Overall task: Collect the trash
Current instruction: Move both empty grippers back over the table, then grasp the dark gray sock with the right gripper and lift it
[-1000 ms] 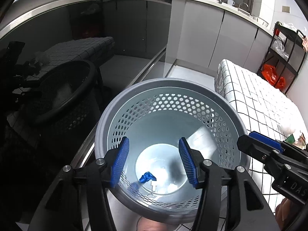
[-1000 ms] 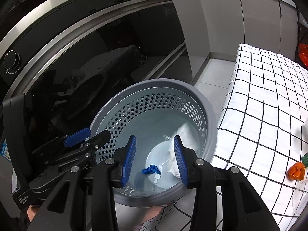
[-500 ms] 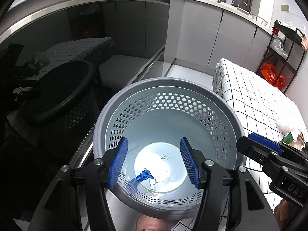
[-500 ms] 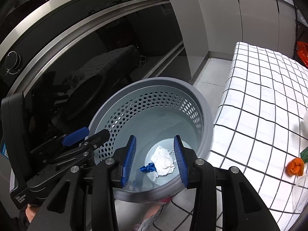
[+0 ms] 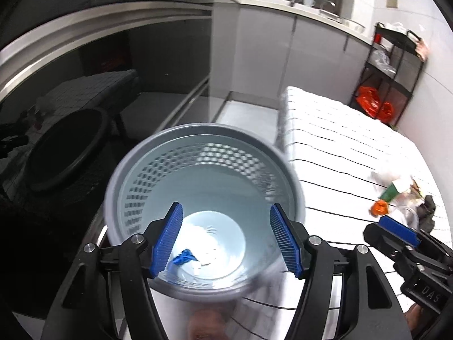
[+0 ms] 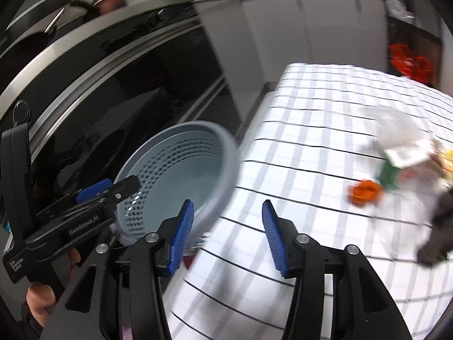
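Now the left gripper (image 5: 225, 236) hangs over the round grey perforated plastic bin (image 5: 198, 147), its blue ribbed fingers (image 5: 167, 239) spreading wider with nothing between them. Down on the bin's floor lie a crumpled white tissue (image 5: 205, 239) and a small blue scrap (image 5: 182, 256), touching each other. The right gripper (image 6: 228, 236) points at the near edge of the white counter cloth with black grid lines (image 6: 305, 175), just beside the bin; its blue fingers (image 6: 181, 238) are also opening and hold nothing. Further along the cloth, blurred, sit an orange crumpled piece (image 6: 365, 191), a green-and-white wrapper (image 6: 396, 167), a clear plastic bag (image 6: 396, 124) and a dark grey rag (image 6: 441, 223), close together. A hand (image 6: 42, 297) grips the left tool's handle.
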The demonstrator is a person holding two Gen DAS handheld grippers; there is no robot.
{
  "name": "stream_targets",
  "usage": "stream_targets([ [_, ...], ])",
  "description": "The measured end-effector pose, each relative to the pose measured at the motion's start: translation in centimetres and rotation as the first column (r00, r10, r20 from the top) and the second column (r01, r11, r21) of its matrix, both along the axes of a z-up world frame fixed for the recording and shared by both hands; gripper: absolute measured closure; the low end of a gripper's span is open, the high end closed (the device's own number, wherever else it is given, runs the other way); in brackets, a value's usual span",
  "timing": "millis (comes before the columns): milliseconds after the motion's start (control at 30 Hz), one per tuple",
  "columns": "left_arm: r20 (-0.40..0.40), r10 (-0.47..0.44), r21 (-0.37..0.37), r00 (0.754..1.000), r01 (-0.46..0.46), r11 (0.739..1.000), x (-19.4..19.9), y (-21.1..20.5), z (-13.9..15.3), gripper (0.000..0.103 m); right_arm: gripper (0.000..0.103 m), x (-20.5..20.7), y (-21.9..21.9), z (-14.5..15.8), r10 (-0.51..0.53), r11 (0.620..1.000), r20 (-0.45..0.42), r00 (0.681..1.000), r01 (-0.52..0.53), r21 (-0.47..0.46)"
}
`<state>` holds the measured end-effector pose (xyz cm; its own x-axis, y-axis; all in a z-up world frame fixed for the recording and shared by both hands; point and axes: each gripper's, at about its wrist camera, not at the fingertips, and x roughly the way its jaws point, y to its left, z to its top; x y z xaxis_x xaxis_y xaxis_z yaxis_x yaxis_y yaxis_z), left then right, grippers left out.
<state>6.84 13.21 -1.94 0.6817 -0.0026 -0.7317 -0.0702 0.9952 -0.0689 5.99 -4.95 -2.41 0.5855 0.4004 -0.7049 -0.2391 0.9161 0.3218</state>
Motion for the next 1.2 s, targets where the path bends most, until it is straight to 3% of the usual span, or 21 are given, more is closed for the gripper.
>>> stream_targets([
  [267, 0.005, -0.112, -0.028, 0.994, 0.112, 0.993, -0.7, -5.6, 0.7, 0.035, 0.046, -4.6, -8.8, 1.5, -0.213, 0.976, 0.057, 0.975, 0.215, -0.037],
  [533, 0.014, -0.225, -0.055, 0.974, 0.226, 0.973, -0.9, -11.8, 1.1, 0.032, 0.045, -7.6, -16.8, 1.2, -0.404, 0.905, 0.074, 0.912, 0.41, -0.112],
  [800, 0.011, -0.285, -0.019, 0.959, 0.285, 0.958, -0.4, -16.8, 0.6, 0.03, 0.04, -7.2, -19.6, -0.5, -0.459, 0.882, 0.034, 0.888, 0.46, -0.097],
  [1200, -0.037, -0.299, -0.038, 0.954, 0.298, 0.954, -0.1, -17.3, -1.4, 0.029, 0.04, -3.9, -20.4, -3.1, -0.488, 0.871, -0.059, 0.871, 0.483, -0.086],
])
